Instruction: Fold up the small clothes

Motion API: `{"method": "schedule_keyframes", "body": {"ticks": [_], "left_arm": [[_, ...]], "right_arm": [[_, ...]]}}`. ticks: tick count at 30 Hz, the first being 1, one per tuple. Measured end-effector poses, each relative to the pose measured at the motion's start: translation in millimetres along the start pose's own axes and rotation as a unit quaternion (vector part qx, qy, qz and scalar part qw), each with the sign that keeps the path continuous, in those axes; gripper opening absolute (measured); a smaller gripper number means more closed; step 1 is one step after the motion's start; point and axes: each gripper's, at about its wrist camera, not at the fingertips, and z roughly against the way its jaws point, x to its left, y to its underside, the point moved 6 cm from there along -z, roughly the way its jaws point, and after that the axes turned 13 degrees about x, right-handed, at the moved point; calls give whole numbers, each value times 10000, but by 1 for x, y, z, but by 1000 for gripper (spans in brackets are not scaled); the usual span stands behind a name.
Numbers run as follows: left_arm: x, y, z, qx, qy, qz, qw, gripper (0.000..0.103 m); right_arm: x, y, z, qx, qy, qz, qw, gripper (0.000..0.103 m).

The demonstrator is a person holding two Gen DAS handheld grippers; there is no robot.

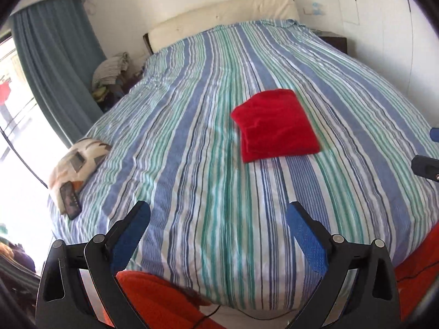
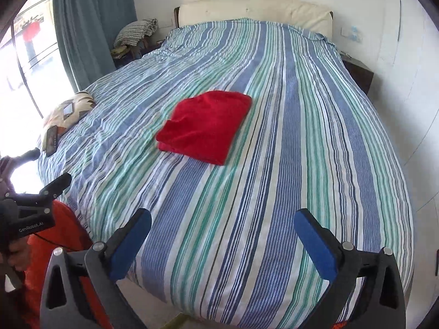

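A red garment (image 1: 275, 124) lies folded in a flat rectangle on the striped bed cover (image 1: 192, 164); it also shows in the right wrist view (image 2: 204, 126). My left gripper (image 1: 218, 213) is open and empty, held above the near part of the bed, well short of the garment. My right gripper (image 2: 222, 222) is open and empty too, above the bed's near edge. The left gripper also appears at the left edge of the right wrist view (image 2: 41, 175), and part of the right gripper at the right edge of the left wrist view (image 1: 428, 164).
A patterned pillow (image 1: 78, 161) with a phone (image 1: 70, 201) on it lies at the bed's left edge. A blue curtain (image 1: 55, 60) and bright window are to the left. A cream headboard (image 1: 225, 19) and a pile of clothes (image 1: 112, 68) stand at the back. Orange fabric (image 1: 159, 298) is below.
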Motion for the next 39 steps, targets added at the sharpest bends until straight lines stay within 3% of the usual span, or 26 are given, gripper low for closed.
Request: {"method": "schedule_keyframes", "body": {"ticks": [5, 12, 18, 39], "left_arm": [[3, 22, 20, 571, 32, 162, 9982, 100], [10, 60, 31, 1068, 544, 441, 9918, 100], [13, 70, 37, 1098, 557, 471, 9913, 100], [19, 74, 56, 883, 438, 341, 9945, 100]], "right_arm": [[28, 18, 30, -12, -3, 137, 9999, 102], [54, 55, 47, 287, -2, 206, 9994, 102], [45, 78, 60, 430, 14, -78, 9990, 102], [59, 79, 82, 238, 100, 28, 9997, 102]]}}
